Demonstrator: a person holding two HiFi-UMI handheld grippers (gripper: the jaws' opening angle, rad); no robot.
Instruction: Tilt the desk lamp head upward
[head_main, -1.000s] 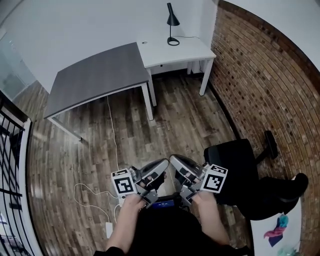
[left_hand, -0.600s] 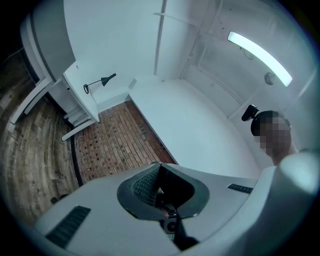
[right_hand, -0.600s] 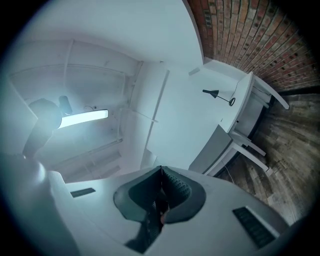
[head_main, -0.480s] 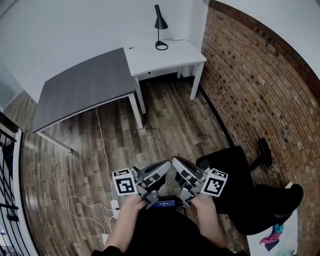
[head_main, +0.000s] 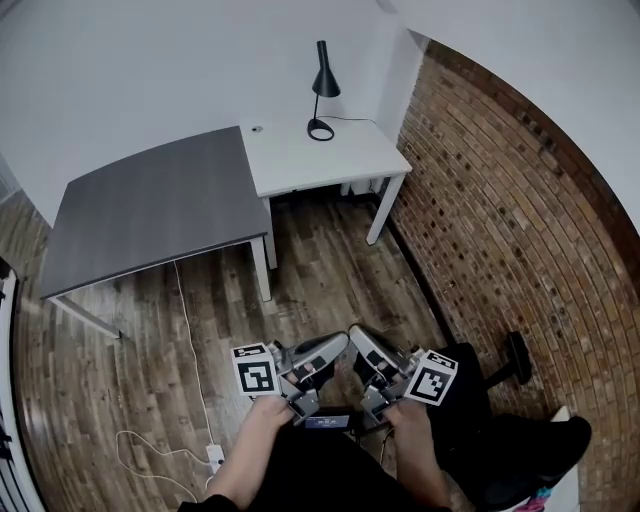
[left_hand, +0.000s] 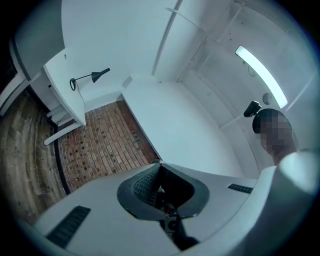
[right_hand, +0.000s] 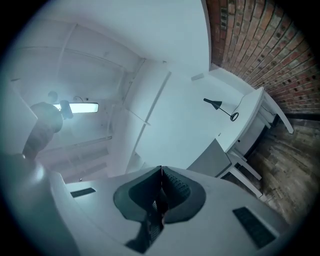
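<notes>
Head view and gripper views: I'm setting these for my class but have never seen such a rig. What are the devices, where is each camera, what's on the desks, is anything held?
A person holds a two-jaw tool in each hand: the left hand-held gripper and the right hand-held gripper. The head view looks down from the person's head; each gripper view looks along that tool's own jaws. Both are shut, holding nothing. Across the room a desk lamp stands on a white desk, next to a grey desk.

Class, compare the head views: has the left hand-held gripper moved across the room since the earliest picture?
Yes. The left hand-held gripper has come forward, toward the dark grey rectangular desk; the stretch of wooden floor between them has shrunk.
</notes>
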